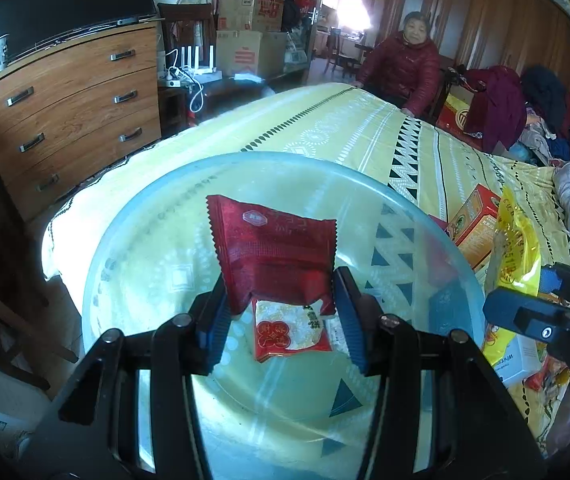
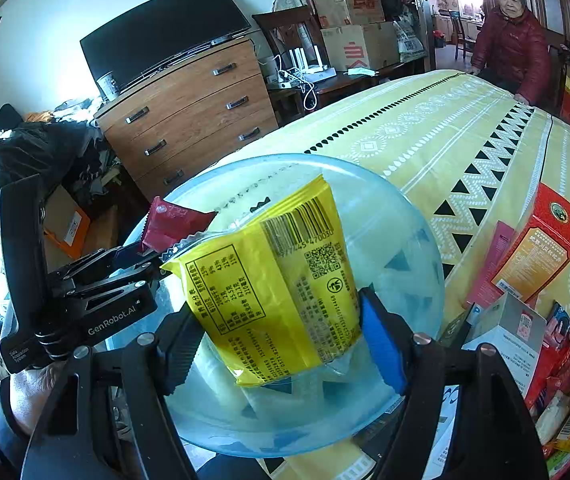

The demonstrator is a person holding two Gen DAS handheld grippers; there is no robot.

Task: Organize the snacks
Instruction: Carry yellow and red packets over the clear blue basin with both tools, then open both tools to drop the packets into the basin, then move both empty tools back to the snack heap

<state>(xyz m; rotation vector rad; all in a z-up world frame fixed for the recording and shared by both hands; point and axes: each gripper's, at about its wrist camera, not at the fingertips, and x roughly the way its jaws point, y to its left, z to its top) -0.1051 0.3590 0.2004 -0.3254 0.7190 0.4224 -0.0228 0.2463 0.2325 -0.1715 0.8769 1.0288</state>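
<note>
Two hand-held grippers meet over a clear plastic bowl (image 1: 133, 240) on a bed spread with a yellow patterned sheet (image 1: 365, 128); at left, the left gripper (image 1: 281, 300) has its blue-padded fingers (image 1: 349, 320) clamped on the lower edge of a red snack packet (image 1: 273, 240), held upright above the bowl, where a red-and-white packet (image 1: 291, 332) already lies on the bottom; at right, the right gripper (image 2: 281, 340) pinches the foot of a yellow snack packet (image 2: 281, 280) between its fingers (image 2: 381, 340), also poised over the bowl (image 2: 405, 240).

To finish the step well, it seems best to release one packet at a time, low and near the bowl's middle, so that each drops flat beside the packet already there and does not slide over the shallow rim; the two tools stand close, and the red packet nearly touches the yellow one, so the first gripper to let go should draw clear before the other opens.

Around them: a wooden chest of drawers (image 1: 77, 112) with a dark screen (image 1: 69, 8) on top stands left of the bed; stacked cardboard boxes (image 1: 249, 32) sit behind; a person in a dark red jacket (image 1: 405, 64) sits at the far corner; an orange-red carton (image 2: 537, 252) and a heap of unsorted snacks (image 2: 565, 380) crowd the sheet just right of the bowl, where a withdrawing right gripper could catch them.
</note>
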